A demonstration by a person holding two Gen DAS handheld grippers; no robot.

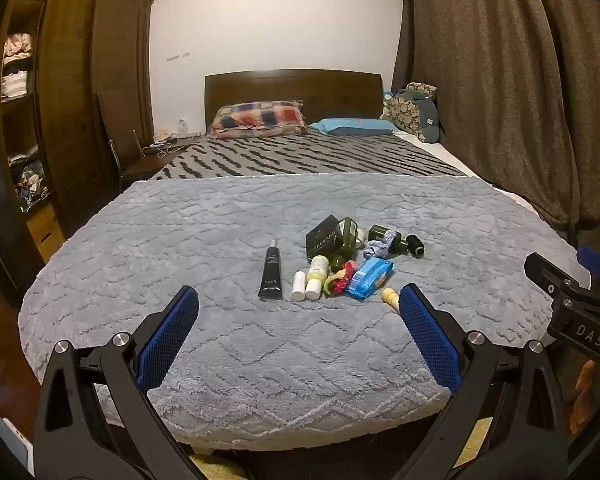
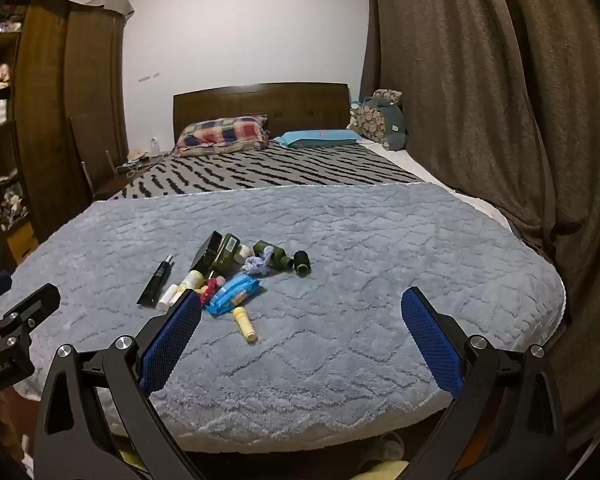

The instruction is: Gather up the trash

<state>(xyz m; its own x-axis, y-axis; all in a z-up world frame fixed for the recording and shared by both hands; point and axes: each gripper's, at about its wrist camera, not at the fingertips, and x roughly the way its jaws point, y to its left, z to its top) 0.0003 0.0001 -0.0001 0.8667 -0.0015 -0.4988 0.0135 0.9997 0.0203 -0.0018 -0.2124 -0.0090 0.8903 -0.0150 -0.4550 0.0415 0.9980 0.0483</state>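
Observation:
A small pile of items lies on the grey fluffy blanket of the bed: a black tube, a blue wrapper packet, a black box, dark green bottles, small white and yellow bottles and a yellow tube. My left gripper is open and empty, held above the bed's foot, short of the pile. My right gripper is open and empty, to the right of the pile. The pile also shows in the right wrist view.
A wooden wardrobe stands at the left, brown curtains at the right. Pillows and a wooden headboard are at the far end. A striped cover lies beyond the blanket.

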